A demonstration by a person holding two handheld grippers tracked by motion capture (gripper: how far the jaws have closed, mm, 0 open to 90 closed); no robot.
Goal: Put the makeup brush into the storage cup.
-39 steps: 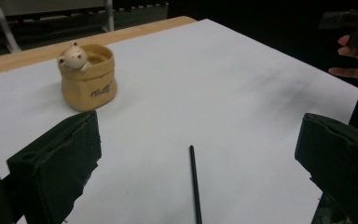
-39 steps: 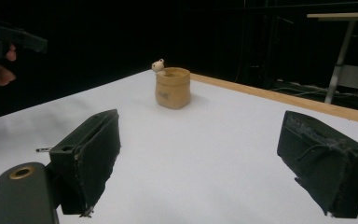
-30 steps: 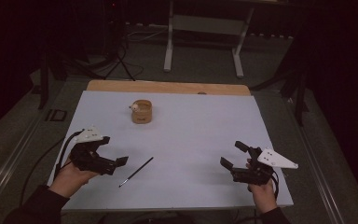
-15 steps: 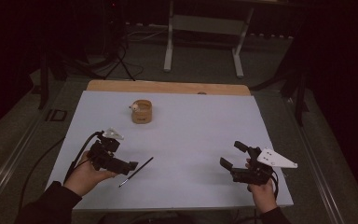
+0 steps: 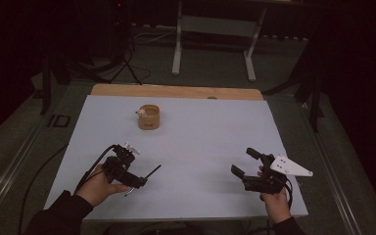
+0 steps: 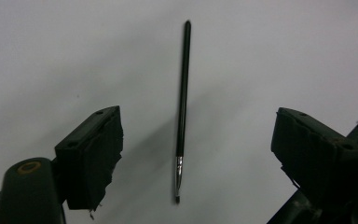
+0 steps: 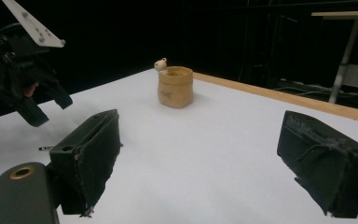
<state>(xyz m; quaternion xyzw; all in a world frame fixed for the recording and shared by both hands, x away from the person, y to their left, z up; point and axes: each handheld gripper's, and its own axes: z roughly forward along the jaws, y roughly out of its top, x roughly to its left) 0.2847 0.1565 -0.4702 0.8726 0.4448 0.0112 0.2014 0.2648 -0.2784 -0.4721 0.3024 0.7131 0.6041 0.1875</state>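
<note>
The white table (image 5: 200, 147) carries a small tan pot (image 5: 150, 117) near its far edge. Nearer the person than the pot and a little to its left, the left gripper (image 5: 136, 182) hangs over a thin black brush (image 6: 182, 102) lying flat on the table. Its fingers (image 6: 91, 156) have just been closing, yet they stand clear of the brush on both sides, gripping nothing. Well to the right of the pot, near the front edge, the right gripper (image 5: 242, 165) rests with fingers (image 7: 88, 156) spread apart, seemingly empty.
</note>
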